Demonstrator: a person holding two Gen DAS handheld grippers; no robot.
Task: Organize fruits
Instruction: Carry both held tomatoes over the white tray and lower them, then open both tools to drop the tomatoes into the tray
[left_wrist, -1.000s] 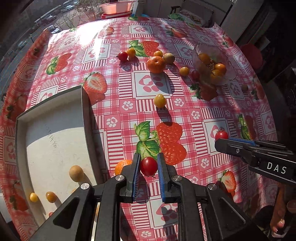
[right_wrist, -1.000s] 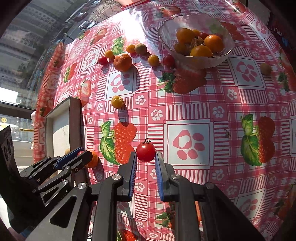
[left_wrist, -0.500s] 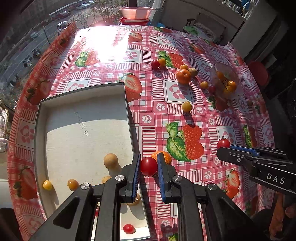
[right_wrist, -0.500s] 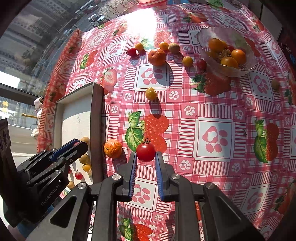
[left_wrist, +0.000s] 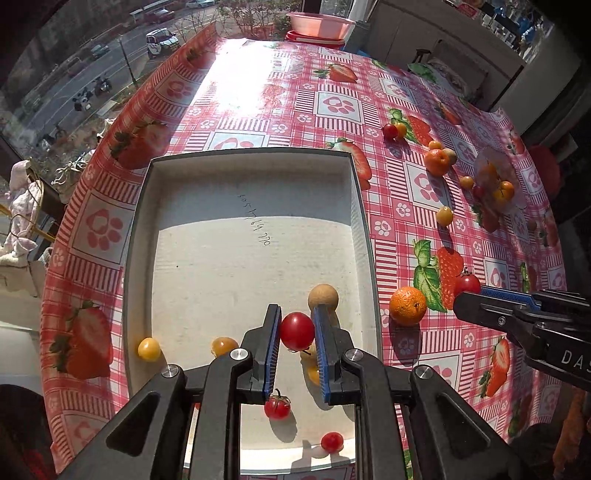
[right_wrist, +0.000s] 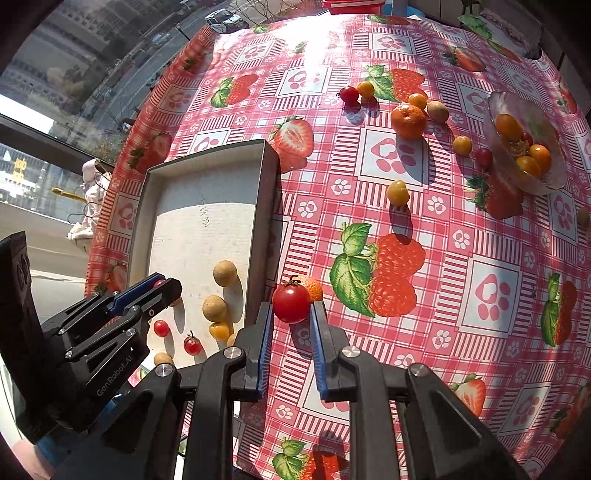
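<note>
Two grippers: each clamped on a red tomato, both held above the table.
Table (left_wrist: 258, 92): covered by a red checked cloth with strawberry and paw prints; sun glare at the far end.
Tray (left_wrist: 136, 236): shallow, pale, rectangular, at the left of the table; handwritten marks on its floor.
Glass bowl (right_wrist: 554, 181): at the far right of the table, holding several orange and yellow fruits and at least one small red one.
Left gripper (left_wrist: 295, 332): over the near part of the tray, blue pads pressed on both sides of a tomato (left_wrist: 296, 331).
Right gripper (right_wrist: 291, 306): over the cloth just right of the tray's right wall, pads closed on a stemmed tomato (right_wrist: 291, 302).
Near orange (left_wrist: 407, 305): on the cloth just right of the tray (partly hidden behind the held tomato in the right view).
Far orange (right_wrist: 407, 120): near the bowl, with a tan fruit touching its right side.
Tray contents: tan round fruits (right_wrist: 225, 273), small yellow fruits (left_wrist: 149, 348), two small red tomatoes (left_wrist: 277, 406) at the near end.
Loose fruit on cloth: a yellow one (right_wrist: 398, 192) mid-table; small red and yellow ones around the far orange.
</note>
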